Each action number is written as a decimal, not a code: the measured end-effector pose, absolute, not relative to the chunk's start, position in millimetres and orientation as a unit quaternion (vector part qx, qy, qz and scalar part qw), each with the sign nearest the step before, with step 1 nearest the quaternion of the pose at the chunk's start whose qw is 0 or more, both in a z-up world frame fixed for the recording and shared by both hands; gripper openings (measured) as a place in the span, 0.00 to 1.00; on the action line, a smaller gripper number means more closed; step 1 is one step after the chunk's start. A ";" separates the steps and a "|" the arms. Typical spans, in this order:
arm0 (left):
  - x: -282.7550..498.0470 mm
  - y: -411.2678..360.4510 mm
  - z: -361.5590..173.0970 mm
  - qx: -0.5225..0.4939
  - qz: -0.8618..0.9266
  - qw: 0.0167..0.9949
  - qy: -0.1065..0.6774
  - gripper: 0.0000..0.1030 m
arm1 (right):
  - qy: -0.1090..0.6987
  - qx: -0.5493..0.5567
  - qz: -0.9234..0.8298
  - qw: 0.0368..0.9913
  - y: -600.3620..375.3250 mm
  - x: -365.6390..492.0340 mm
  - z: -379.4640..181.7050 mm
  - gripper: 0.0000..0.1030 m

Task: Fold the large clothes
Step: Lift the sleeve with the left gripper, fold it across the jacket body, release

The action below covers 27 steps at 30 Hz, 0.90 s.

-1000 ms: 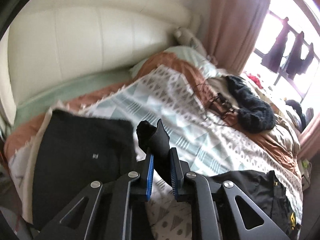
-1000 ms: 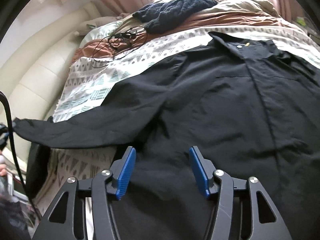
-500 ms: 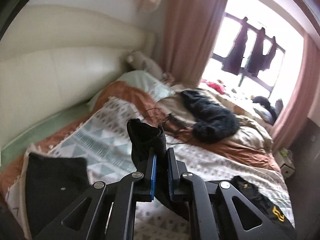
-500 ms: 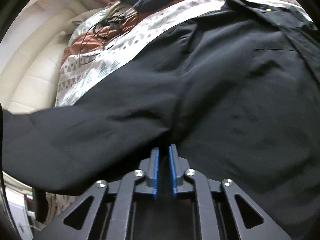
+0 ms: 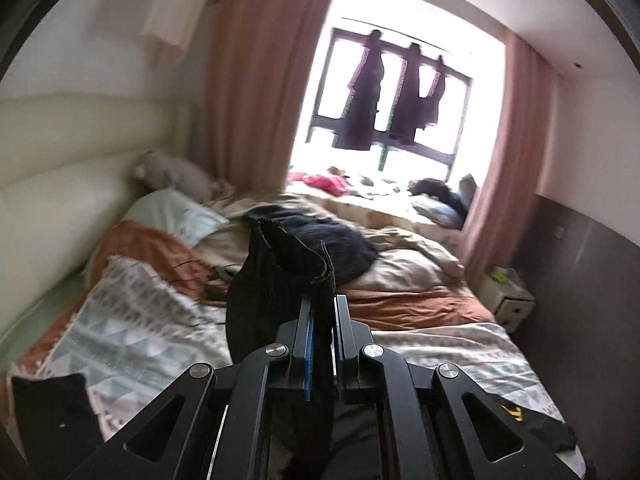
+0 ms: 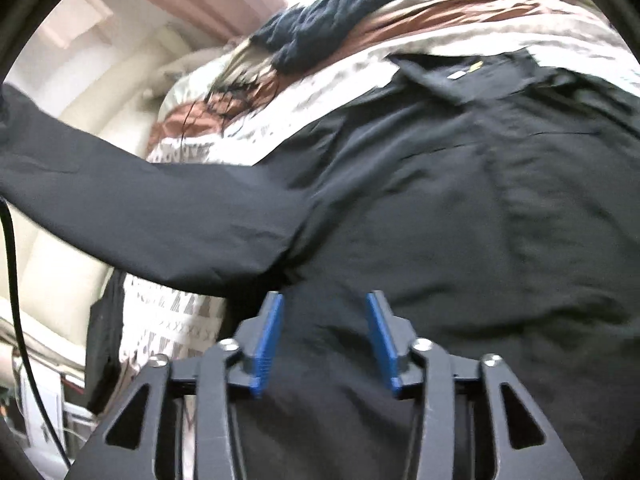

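Black cloth fills the near ground in both views: the left gripper (image 5: 320, 344) has its blue pads pinched tight on the cuff end of the shirt's sleeve (image 5: 280, 280), which stands up above the jaws in a loose crumpled fold, raised clear of the bed. From the right wrist view that same sleeve (image 6: 152, 216) stretches across from the left edge to the shoulder, lifted off the covers, while the body of the black shirt (image 6: 460, 220) lies spread flat on the bed, collar towards the far end. The right gripper (image 6: 326, 340) hovers low over the shirt's lower part with its jaws partly apart; they have just been opening, and shirt fabric lies beneath and between them, though the pads do not press on it. Under the shirt lies a pale patterned blanket (image 5: 132, 320) with grey and teal triangles, and another dark folded garment (image 5: 52, 412) rests at its near left corner. Beyond the blanket come a rust-brown cover (image 5: 148, 248), a tangle of thin black cable (image 5: 216, 280), a dark knitted garment (image 5: 340, 244), a mint pillow (image 5: 176, 216) and rumpled beige bedding (image 5: 408, 256). A cream padded headboard (image 5: 60, 192) runs along the left. Farther back, a small white bedside unit (image 5: 508, 296) stands at the right, pink curtains (image 5: 256, 80) frame a bright window (image 5: 384, 92), and dark clothes (image 5: 364, 96) hang against the glass.
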<state>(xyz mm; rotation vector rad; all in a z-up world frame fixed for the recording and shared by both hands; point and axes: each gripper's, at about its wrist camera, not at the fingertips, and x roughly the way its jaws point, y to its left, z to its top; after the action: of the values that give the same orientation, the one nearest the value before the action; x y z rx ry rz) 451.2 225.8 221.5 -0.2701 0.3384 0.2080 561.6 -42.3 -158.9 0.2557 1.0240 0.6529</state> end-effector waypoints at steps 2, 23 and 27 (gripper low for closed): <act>462.0 202.7 226.8 -0.124 0.086 0.974 0.169 0.08 | 0.477 0.134 0.296 0.817 -70.7 560.1 -153.4 0.46; 586.5 -18.3 172.3 -0.060 -0.062 0.961 0.262 0.08 | 0.433 0.240 0.114 0.861 -344.9 541.6 -154.5 0.63; 609.2 -67.0 138.7 -0.030 -0.099 0.945 0.309 0.09 | 0.429 0.260 0.086 0.861 -382.5 536.1 -162.8 0.63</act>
<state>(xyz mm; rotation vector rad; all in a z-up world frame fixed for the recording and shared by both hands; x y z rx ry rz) 609.2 -67.0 138.7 -0.0609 0.6305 -0.2012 536.1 -382.5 -162.8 0.5450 0.9010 0.1813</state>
